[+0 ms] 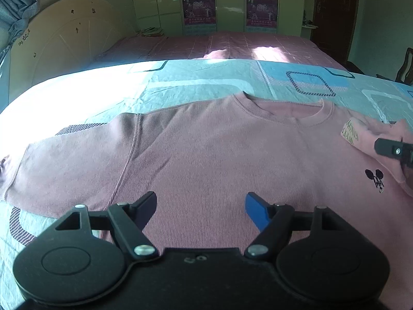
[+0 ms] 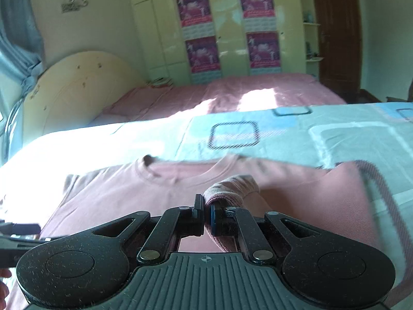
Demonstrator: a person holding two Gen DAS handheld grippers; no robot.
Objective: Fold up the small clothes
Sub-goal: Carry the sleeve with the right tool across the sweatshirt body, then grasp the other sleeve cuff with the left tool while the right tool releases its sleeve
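Note:
A pink sweatshirt (image 1: 206, 149) lies flat, front up, on a light blue patterned sheet (image 1: 180, 80), with its neckline at the far side. My left gripper (image 1: 201, 204) hovers open over the shirt's lower body, and no cloth is between its fingers. In the left wrist view the shirt's left sleeve (image 1: 64, 160) is spread out flat. My right gripper (image 2: 205, 206) is shut on the cuff of the other sleeve (image 2: 229, 188), which is lifted and drawn in over the chest. That gripper's finger (image 1: 392, 149) shows at the right edge of the left wrist view.
Beyond the sheet's far edge stands a second bed with a pink cover (image 1: 232, 46) and a cream headboard (image 1: 64, 38) on the left. Behind them are a wardrobe with posters (image 2: 204, 51) and a dark door (image 1: 335, 13). A chair (image 1: 405, 69) stands at the right edge.

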